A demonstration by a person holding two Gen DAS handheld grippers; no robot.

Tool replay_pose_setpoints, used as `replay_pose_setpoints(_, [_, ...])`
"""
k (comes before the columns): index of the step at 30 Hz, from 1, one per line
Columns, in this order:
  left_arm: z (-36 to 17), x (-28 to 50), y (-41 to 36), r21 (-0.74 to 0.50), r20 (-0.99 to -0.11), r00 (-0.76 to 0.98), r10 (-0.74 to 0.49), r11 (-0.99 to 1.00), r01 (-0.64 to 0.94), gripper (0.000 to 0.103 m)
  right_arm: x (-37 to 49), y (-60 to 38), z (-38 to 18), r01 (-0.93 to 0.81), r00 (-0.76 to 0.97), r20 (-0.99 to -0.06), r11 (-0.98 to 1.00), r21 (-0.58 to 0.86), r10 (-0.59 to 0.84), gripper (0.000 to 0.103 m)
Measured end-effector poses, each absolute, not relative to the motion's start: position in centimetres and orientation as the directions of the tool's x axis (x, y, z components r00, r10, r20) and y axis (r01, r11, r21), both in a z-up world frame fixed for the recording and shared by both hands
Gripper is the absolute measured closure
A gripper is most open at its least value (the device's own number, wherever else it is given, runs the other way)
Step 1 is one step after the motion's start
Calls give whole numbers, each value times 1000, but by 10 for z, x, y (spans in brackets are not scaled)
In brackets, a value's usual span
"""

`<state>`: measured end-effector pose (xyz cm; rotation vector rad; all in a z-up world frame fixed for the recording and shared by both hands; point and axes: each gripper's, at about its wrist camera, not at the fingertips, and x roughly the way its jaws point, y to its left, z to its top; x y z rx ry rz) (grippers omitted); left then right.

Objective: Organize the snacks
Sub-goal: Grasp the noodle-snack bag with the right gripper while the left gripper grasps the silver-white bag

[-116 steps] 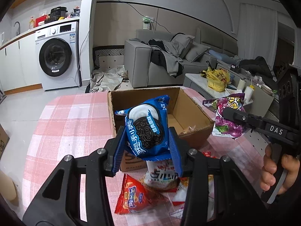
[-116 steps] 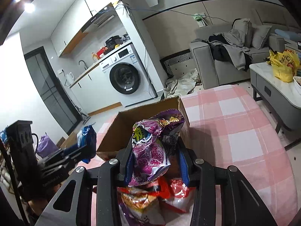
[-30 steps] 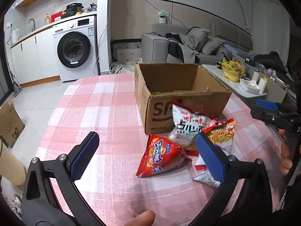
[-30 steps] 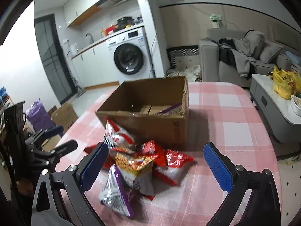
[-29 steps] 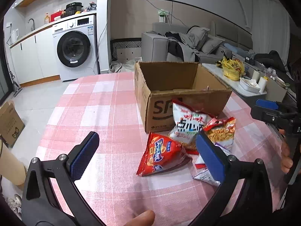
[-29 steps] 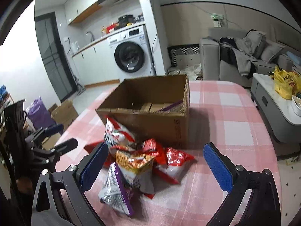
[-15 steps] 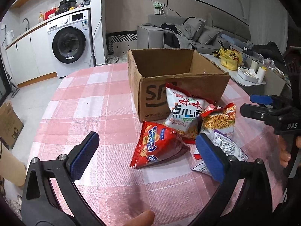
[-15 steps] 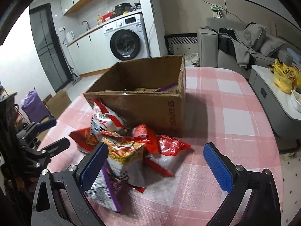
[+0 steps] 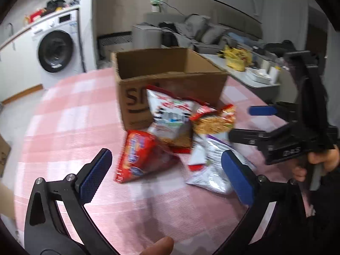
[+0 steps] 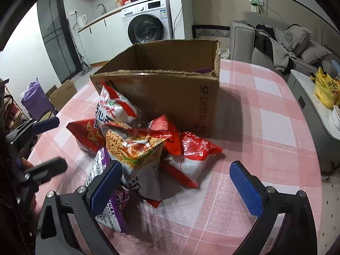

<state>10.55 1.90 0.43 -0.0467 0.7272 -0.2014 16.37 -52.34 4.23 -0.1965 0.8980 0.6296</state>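
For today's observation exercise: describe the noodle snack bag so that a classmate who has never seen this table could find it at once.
Start at the open cardboard box on the pink checked tablecloth; a heap of snack bags lies against its near side. The noodle snack bag sits at the top and front of the heap. Unlike the others, it pictures a mass of thin golden noodle sticks.

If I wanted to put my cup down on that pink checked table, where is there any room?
Bare tablecloth lies right of the cardboard box toward the table edge, and left of it toward the washing machine side. It is crowded in front of the box, where the snack bags are heaped and both open grippers reach in.
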Motion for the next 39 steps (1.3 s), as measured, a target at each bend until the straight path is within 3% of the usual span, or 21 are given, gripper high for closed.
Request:
replay_pose_setpoints(13, [-21, 99, -26, -73, -710, 653, -262, 950, 302, 1, 168, -530, 36, -599, 429, -799, 795, 98, 422, 0])
replay_pose_setpoints(25, [-41, 118, -43, -77, -753, 613, -239, 957, 279, 1, 162, -511, 24, -631, 392, -799, 765, 127, 456, 0])
replay_pose_setpoints(27, [-41, 120, -43, -85, -752, 613, -244, 957, 276, 6, 162, -509, 23, -625, 392, -797, 769, 137, 460, 0])
replay_pose_setpoints(30, [-40, 122, -44, -134, -747, 596, -295, 945, 300, 26, 162, -508, 24, -613, 403, -789, 777, 143, 463, 0])
replay_pose_setpoints(32, [-41, 123, -45, -152, -748, 582, -321, 935, 320, 53, 162, -508, 26, -604, 408, -783, 782, 156, 471, 0])
replay_pose_setpoints(39, [-40, 112, -38, -161, -722, 608, -330, 935, 317, 58, 164, -506, 27, -594, 399, -774, 782, 190, 492, 1])
